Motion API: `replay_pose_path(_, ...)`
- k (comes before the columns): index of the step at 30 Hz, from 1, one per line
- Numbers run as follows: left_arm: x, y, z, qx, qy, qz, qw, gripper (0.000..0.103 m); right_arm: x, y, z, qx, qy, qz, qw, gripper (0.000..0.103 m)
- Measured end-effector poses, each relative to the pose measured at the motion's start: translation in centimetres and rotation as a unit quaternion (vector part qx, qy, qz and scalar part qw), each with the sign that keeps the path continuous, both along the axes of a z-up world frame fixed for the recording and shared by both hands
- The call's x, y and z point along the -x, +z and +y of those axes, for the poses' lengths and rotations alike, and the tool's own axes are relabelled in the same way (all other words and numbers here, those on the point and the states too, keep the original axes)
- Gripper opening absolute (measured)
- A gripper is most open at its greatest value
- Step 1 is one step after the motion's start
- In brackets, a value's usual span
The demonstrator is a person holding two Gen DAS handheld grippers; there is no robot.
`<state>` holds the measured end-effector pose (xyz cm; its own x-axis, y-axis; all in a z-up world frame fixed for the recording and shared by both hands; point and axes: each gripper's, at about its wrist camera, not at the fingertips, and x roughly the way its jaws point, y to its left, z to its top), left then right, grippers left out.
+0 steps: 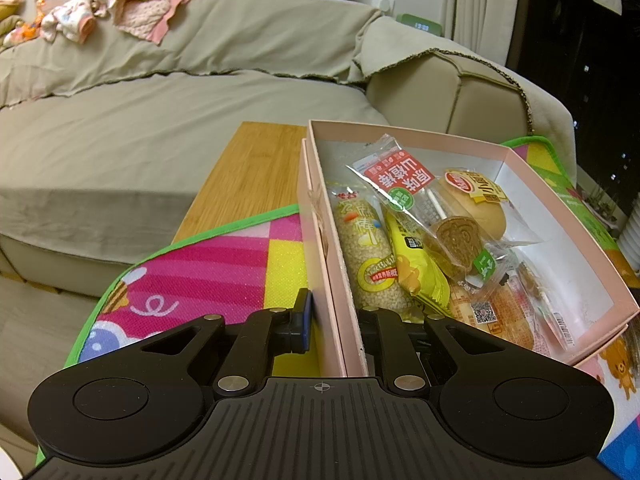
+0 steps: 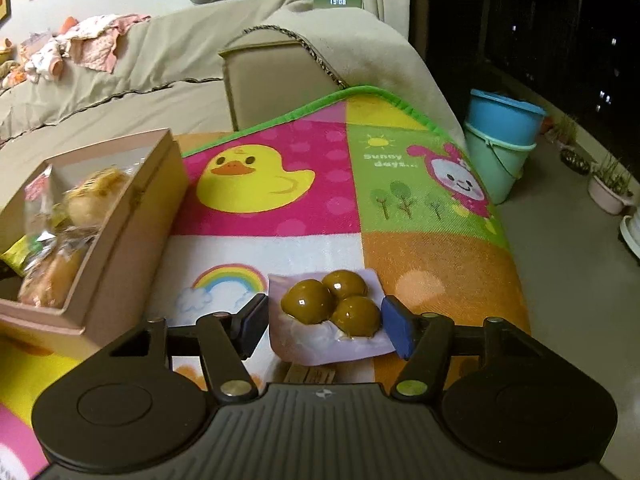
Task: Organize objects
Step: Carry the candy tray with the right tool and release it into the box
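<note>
A pink cardboard box (image 1: pixel 420 130) stands on a colourful play mat (image 1: pixel 200 272) and holds several wrapped snacks: a rice bar (image 1: pixel 368 256), a yellow packet (image 1: pixel 412 264), a red-labelled lollipop packet (image 1: pixel 400 176) and a bun (image 1: pixel 480 208). My left gripper (image 1: pixel 334 320) is shut on the box's near left wall, one finger outside and one inside. In the right wrist view the box (image 2: pixel 120 248) sits at the left. A clear packet of three brown balls (image 2: pixel 332 300) lies flat on the mat (image 2: pixel 280 208). My right gripper (image 2: pixel 326 322) straddles it, with its pads at the packet's side edges and the packet uncrumpled.
A beige sofa (image 1: pixel 160 120) with loose clothes (image 1: pixel 120 12) on its back runs behind the wooden table (image 1: pixel 248 168). Stacked blue and green buckets (image 2: pixel 500 140) and plant pots (image 2: pixel 608 188) stand on the floor to the right. The mat hangs over the table's edges.
</note>
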<state>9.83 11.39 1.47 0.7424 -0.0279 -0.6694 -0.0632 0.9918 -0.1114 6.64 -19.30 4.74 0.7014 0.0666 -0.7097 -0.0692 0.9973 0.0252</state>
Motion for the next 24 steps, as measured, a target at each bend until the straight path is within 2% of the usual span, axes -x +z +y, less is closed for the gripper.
replay_pose_path(12, 0.0, 0.0, 0.0, 0.0, 0.0, 0.0, 1.0, 0.015, 7.9, 4.1, 0.5, 0.013, 0.038, -0.016, 0.999, 0.062)
replay_pose_path(20, 0.1, 0.0, 0.1, 0.003, 0.002, -0.001, 1.0, 0.015, 12.6, 8.2, 2.8, 0.025, 0.093, -0.048, 0.994, 0.062)
replay_pose_path(24, 0.1, -0.1, 0.1, 0.005, 0.004, -0.002, 1.0, 0.015, 13.4, 11.0, 4.5, 0.014, 0.126, -0.086, 0.988, 0.062)
